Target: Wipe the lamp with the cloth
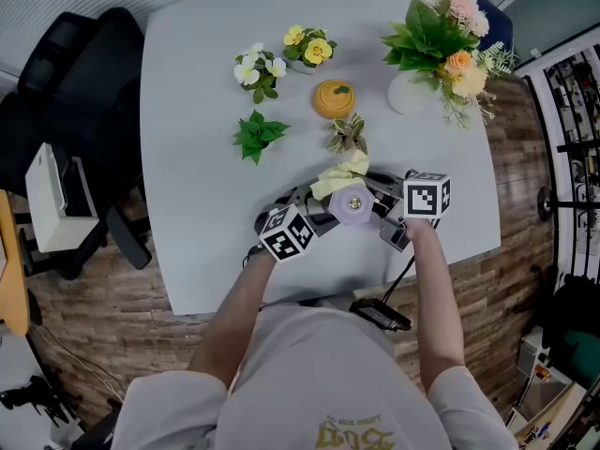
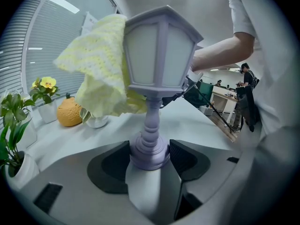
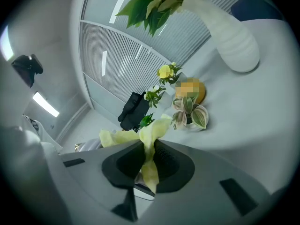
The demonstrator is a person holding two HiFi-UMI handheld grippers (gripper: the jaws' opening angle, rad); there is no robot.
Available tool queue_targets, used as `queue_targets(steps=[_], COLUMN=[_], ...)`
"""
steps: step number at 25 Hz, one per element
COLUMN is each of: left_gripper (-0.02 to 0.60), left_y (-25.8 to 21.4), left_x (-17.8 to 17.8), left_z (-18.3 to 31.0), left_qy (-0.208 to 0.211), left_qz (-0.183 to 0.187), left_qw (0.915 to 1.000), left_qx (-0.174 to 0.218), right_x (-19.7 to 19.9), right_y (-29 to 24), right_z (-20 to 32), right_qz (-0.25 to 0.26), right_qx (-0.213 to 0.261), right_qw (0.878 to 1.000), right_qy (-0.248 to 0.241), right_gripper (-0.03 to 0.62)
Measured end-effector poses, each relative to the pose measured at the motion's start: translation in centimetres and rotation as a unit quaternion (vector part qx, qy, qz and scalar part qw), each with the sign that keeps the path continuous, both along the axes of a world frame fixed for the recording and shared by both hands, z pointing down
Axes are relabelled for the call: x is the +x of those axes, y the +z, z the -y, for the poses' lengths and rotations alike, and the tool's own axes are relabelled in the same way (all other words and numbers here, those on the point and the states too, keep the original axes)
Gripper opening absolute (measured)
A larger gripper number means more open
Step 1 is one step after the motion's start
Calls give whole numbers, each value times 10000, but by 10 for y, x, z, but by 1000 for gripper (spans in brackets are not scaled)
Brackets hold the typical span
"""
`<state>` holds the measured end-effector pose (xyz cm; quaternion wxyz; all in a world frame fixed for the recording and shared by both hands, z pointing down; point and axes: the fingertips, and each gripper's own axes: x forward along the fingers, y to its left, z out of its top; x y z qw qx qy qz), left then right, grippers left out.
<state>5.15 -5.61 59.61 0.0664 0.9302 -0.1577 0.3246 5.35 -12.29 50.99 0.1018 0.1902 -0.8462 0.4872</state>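
Fingers [image 2: 187,159] of the left gripper [image 2: 150,156] are closed on the round base of a pale purple lamp [image 2: 159,55]. They hold it upright near the front edge of the grey worktop [image 1: 187,157]. Fingers [image 3: 169,161] of the right gripper [image 3: 149,162] pinch a yellow cloth [image 3: 151,134], which drapes against the lamp's lantern head on the side away from the person. Farther back on the worktop stand a small variegated plant [image 1: 349,134], an orange jar [image 1: 334,98] and a white vase of flowers [image 1: 412,92].
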Motion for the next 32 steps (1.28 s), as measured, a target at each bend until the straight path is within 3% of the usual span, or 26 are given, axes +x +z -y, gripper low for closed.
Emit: queue_targets(steps=[18,32], left_gripper=[272,272], left_y=[0,0], left_x=[0,0], left_z=[-1,0], left_qy=[-16,-12], left_qz=[21,28], left_qw=[10000,10000], left_qx=[-35,-61], right_x=[25,28], right_y=[-31,-11], right_z=[-10,-17], right_qz=[992,719], right_qx=[-32,-159], right_qw=[9929,9944], right_qy=[652,758], right_gripper=[61,61])
